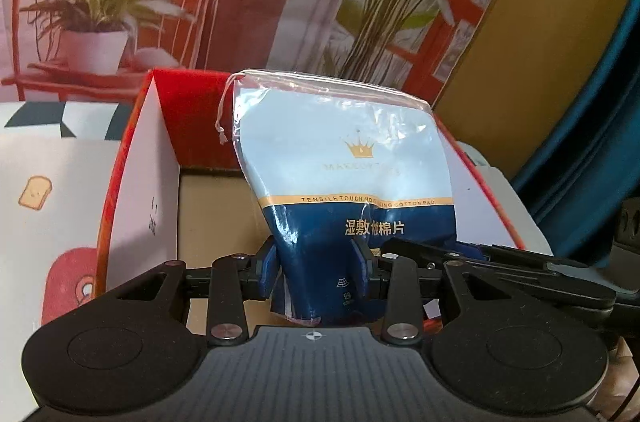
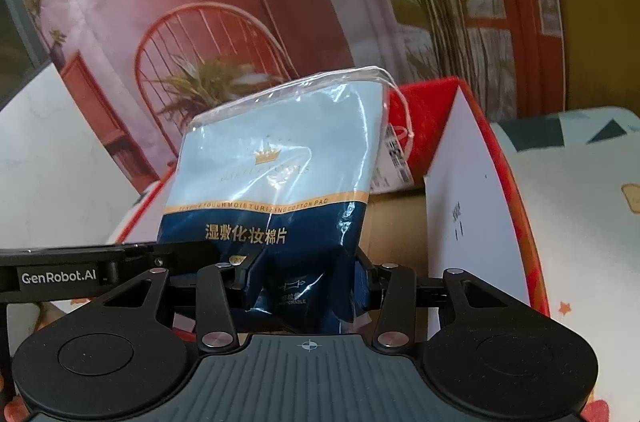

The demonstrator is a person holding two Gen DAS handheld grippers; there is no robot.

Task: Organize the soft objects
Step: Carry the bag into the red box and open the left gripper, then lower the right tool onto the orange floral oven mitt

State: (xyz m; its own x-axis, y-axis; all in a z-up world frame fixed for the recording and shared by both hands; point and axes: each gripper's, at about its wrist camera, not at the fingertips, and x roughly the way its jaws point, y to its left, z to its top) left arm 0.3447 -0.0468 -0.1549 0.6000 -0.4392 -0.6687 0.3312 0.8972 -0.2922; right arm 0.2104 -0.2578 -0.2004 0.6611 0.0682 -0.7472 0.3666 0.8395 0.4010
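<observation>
A blue-and-pale-blue plastic drawstring pouch of cotton pads (image 1: 344, 182), printed with a gold crown, is held upright by its dark lower end over a red cardboard box (image 1: 188, 126) with white inner flaps and a brown bottom. The left gripper (image 1: 318, 262) is closed partway with its blue pads pinching the pouch's lower end from both sides, and the right gripper (image 2: 308, 278) is likewise clamped on the same end from the opposite face. A patterned cloth (image 1: 52, 182) with a toast motif is seen beside the box.

Both grippers (image 1: 318, 264) (image 2: 308, 276) clamped, angled down.
</observation>
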